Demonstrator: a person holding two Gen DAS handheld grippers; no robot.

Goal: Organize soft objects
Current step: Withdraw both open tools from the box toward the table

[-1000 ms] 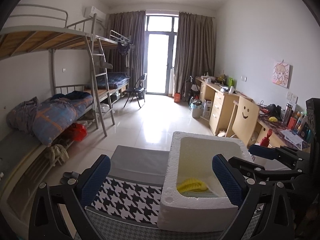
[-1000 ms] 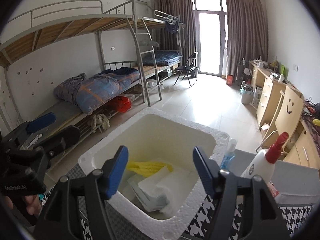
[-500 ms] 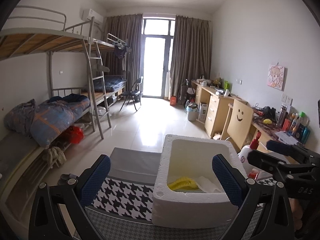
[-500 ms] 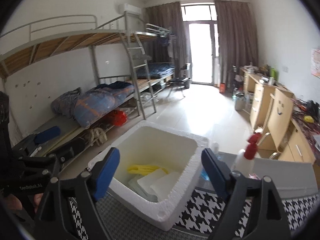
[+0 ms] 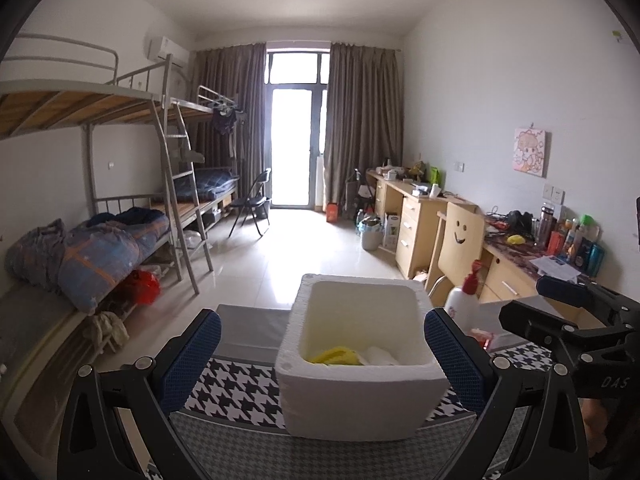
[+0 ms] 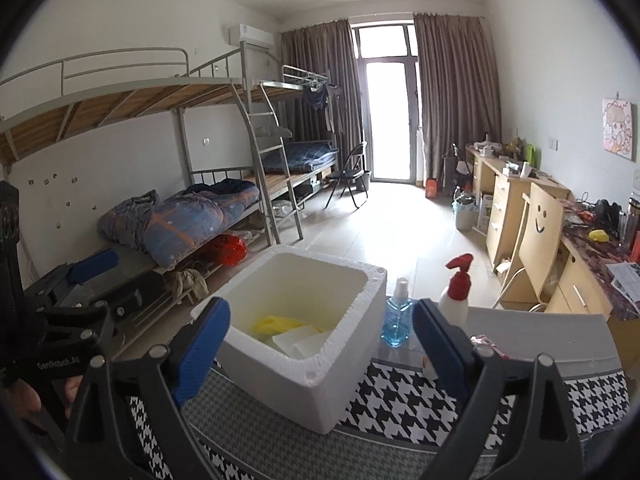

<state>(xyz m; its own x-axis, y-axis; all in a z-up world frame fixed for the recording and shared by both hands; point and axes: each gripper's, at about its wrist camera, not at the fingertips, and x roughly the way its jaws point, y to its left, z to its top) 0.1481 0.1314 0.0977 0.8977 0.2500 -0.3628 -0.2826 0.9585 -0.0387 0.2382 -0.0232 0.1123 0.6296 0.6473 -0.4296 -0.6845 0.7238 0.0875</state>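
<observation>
A white foam box (image 5: 360, 396) stands on the houndstooth table cover (image 5: 236, 392). Inside it lie a yellow soft cloth (image 5: 334, 356) and white folded pads (image 5: 378, 356). My left gripper (image 5: 322, 320) hangs open in front of the box, above the table, touching nothing. In the right wrist view the same box (image 6: 296, 392) holds the yellow cloth (image 6: 276, 322) and white pads (image 6: 300, 340). My right gripper (image 6: 320, 312) is back from the box's near corner; its jaws are opening, with nothing gripped between them.
A blue spray bottle (image 6: 396, 320) and a white bottle with a red trigger (image 6: 454, 296) stand right of the box. Bunk beds (image 6: 200, 216) line the left wall, desks and a smiley chair (image 6: 540, 232) the right. The table's front edge is near me.
Both grippers have drawn back and risen from the foam box, which now looks smaller and farther. The right jaws have spread wider. The box's contents have not moved.
</observation>
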